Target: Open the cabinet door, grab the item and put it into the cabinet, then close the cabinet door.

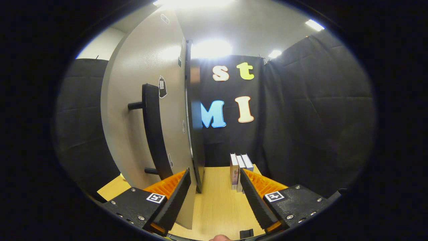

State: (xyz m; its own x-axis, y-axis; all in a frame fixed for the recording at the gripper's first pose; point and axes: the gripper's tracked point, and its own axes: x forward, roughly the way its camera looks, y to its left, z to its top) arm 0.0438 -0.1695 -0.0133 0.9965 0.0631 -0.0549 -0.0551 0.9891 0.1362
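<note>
Your hand-held gripper point(215, 175): fingers spread apart, nothing between them, the free edge of the cabinet door point(147, 100) just ahead of your left finger. Cabinet door: pale, swung open, standing edge-on over the surface point(217, 201); dark vertical handle point(152, 130) on its face. Item: a few upright boxes point(239, 170), right of the door's edge, on the surface, beside your right fingertip.

ridged fingers point(180, 197), screwed mounts, square markers

Your surface — a light wooden table point(219, 201); on it a cabinet point(195, 134) and three upright boxes point(239, 167), beside them.
</note>
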